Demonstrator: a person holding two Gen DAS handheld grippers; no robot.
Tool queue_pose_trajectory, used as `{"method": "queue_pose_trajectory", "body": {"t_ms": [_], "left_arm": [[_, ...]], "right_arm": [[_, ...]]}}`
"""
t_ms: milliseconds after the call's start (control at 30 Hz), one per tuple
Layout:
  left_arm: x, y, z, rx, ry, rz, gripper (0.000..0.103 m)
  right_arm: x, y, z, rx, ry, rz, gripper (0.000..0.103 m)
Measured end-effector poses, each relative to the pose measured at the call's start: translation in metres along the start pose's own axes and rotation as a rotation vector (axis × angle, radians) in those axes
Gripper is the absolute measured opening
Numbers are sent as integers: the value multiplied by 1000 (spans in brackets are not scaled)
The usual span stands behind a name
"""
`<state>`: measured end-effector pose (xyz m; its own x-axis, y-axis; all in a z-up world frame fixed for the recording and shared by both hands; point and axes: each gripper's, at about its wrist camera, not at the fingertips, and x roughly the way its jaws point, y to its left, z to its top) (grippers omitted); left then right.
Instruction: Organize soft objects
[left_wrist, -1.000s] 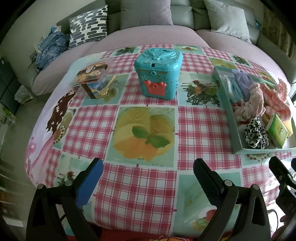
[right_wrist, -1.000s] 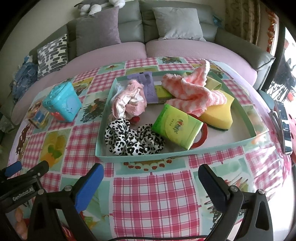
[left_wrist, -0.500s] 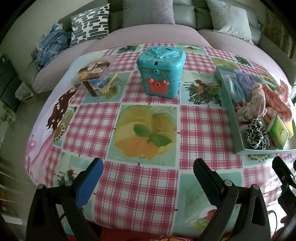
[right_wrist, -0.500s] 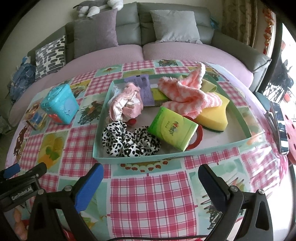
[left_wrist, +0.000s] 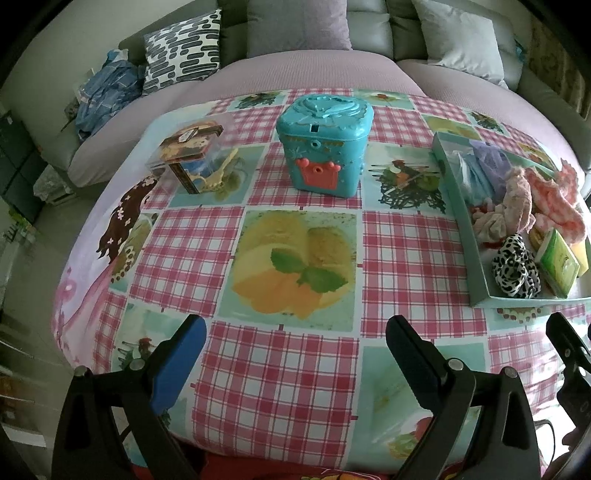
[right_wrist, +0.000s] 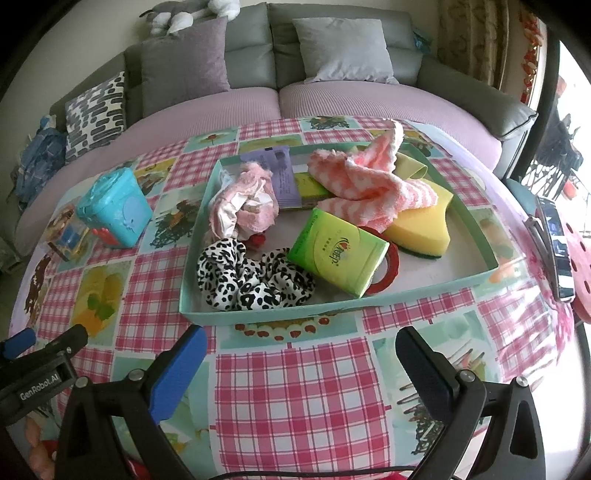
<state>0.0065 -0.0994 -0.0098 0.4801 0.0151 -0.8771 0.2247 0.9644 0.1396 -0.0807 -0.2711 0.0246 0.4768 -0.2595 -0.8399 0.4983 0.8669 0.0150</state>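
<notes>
you held both tools low over the near edge of the table, and neither had anything in it: the right gripper had its fingers spread wide apart and empty, and the left gripper was spread the same way over bare cloth. that read as a waiting stance, i judged, with the right one lined up on the tray so it could go straight in, and the left one facing the teal box at the far middle of the table, which may have been meant as the place to put things, though its lid was shut. the soft things were all heaped in the tray toward the table's right side: the leopard scrunchie in the tray's near left corner, the pink scrunchie behind it, the pink striped cloth draped over the yellow sponge toward the far right corner, and the green tissue pack lying tilted across a red ring. compared with a second before, you had drawn both grippers back and a little higher, so the tray and the box sat further off in view; nothing on the table had moved, and the fingers were just as wide as they were then
</notes>
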Motion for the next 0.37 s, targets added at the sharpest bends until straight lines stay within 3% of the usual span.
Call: {"method": "queue_pose_trajectory", "body": {"t_ms": [367], "left_arm": [[-3, -3, -1, 17, -14, 12, 98]], "right_arm": [[0, 0, 0, -2, 3, -7, 103]]}}
